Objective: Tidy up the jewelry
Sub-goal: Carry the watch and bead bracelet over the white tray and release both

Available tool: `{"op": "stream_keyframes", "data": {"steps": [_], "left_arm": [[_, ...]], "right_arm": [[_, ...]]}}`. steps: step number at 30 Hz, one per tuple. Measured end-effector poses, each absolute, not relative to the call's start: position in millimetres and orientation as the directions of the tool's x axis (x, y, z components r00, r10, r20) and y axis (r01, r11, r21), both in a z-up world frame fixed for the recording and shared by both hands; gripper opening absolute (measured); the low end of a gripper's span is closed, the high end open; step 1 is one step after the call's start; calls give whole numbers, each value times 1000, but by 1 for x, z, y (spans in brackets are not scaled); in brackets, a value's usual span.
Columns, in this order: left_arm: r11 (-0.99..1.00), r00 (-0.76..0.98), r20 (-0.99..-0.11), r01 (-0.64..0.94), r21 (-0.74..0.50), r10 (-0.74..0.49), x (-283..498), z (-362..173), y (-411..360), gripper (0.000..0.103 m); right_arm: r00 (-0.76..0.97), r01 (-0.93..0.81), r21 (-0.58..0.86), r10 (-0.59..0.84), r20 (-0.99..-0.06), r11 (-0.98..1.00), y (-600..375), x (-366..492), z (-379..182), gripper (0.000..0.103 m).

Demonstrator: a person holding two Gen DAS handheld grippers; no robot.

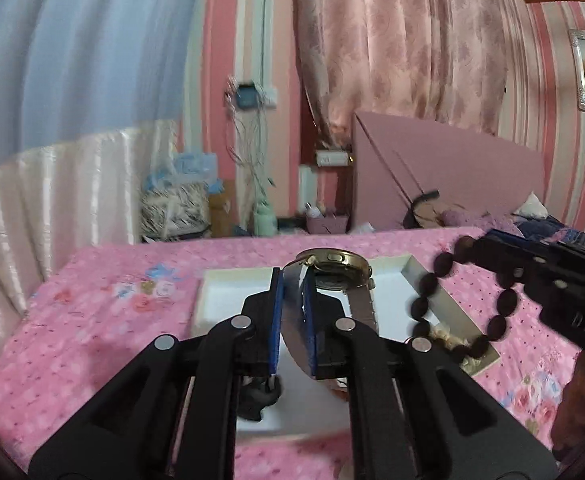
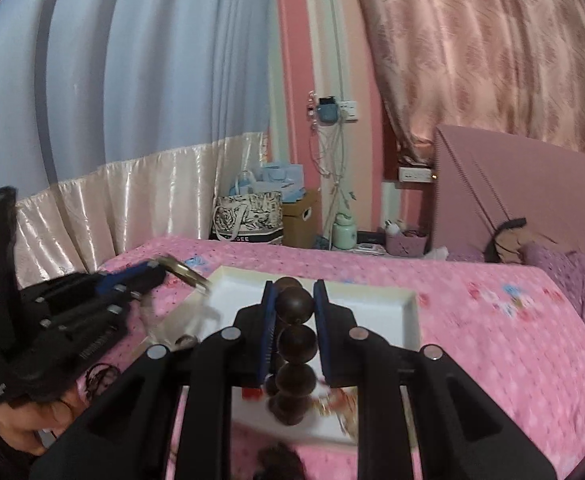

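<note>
pink floral bedspread (image 1: 104, 312) with a white tray (image 1: 228, 300) on it; striped pink walls and curtains behind. left gripper (image 1: 294, 280) is clamped on the strap of a gold watch (image 1: 334, 266), held above the tray. right gripper (image 2: 294, 296) is closed on a dark bead bracelet (image 2: 294, 340), which hangs over the tray's right side.

A gold-cased wristwatch with a grey strap (image 1: 334, 270) and a dark wooden bead bracelet (image 2: 295, 344) hang (both lifted) above a shallow white rectangular tray (image 1: 392, 266).
</note>
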State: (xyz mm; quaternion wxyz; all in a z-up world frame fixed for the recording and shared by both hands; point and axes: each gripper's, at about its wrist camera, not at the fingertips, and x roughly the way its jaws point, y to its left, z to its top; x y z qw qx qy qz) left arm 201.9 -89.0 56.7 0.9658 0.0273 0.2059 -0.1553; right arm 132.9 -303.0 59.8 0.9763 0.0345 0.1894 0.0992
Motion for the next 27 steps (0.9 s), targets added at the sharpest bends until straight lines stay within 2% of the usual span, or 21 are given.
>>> {"op": "stream_keyframes", "data": {"steps": [9,14,21,27], "left_arm": [[953,849,-447,303,-21,-280,245,20,-106,7],[954,842,-471,301,6,-263,251,4,-115,7],[956,815,-517,292,-22,-261,255,-9,-112,7],[959,797,-553,283,-17,-245,265,-22,-113,7]], "right_arm": [[896,-165,126,202,-397,978,-311,171,34,19],[861,-190,141,234,-451,972,-305,177,11,19],[823,-209,162,263,-503,964,-302,186,-2,19],[806,-137,153,200,-557,979,-314,195,-15,19]]}}
